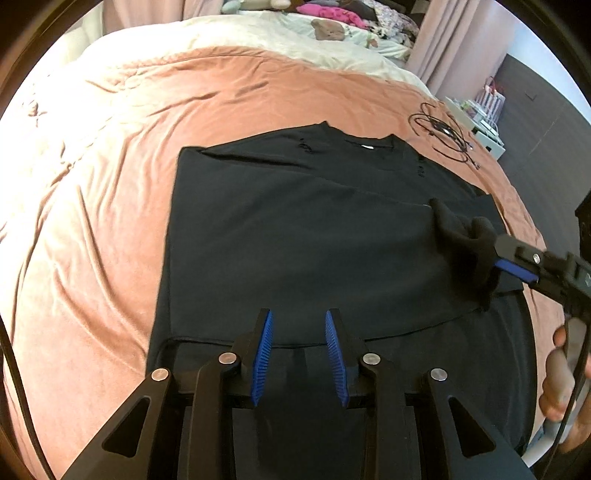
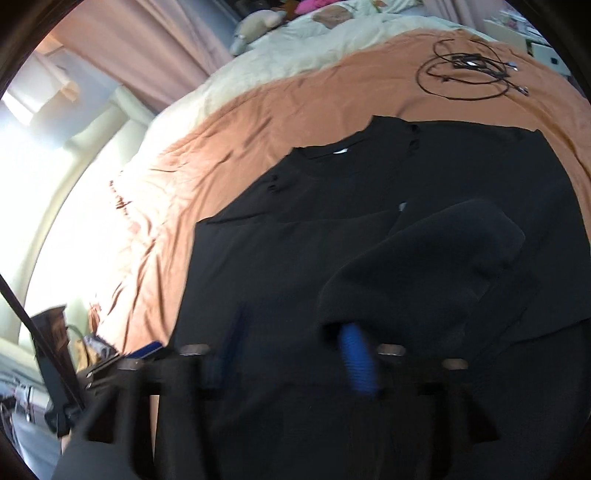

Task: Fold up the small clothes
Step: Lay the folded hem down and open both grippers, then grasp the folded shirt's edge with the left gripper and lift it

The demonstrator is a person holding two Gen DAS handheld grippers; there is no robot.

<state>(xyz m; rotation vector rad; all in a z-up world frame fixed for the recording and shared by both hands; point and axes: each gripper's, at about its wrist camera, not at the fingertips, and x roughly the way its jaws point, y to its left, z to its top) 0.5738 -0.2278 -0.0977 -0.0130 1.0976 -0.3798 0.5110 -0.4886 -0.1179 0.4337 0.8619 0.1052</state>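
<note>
Black T-shirt (image 1: 295,229) lies flat on the pink bedspread (image 1: 110,221), collar toward the head of the bed, hem toward the foot edge where the person stands. White neck label visible inside the collar. One side is already folded inward: a straight fold edge runs from below the collar toward the hem. Small worn holes show near both shoulder seams.

Left gripper (image 1: 299,354): hovers above the hem portion of the shirt, pointing steeply downward. Blue ribbed pads (image 1: 262,354) stand apart with a clear gap; only the flat shirt shows below, no cloth pinched between them. Fingers released.

Right gripper (image 2: 295,354): at the shirt's right edge, near the sleeve. Its own view is motion-blurred. A bunched lump of black cloth (image 2: 424,266) is draped over its right-hand finger, covering the tip of the blue pad. The two pads are set well apart, not pressing together on the cloth. From the left wrist view the same gripper (image 1: 495,254) shows at the right side, cloth rising in a peak toward its tip and draped over it. Whether the cloth is caught on the one finger or only resting on it, cannot tell. Part of a hand (image 1: 561,384) on the handle shows at the right border.

Coil of black cable (image 1: 443,136) lies on the bedspread beyond the collar, toward the far right edge of the bed, apart from the shirt. Cream duvet (image 1: 258,33) covers the head end, with pink clothing (image 1: 328,13) piled there.
</note>
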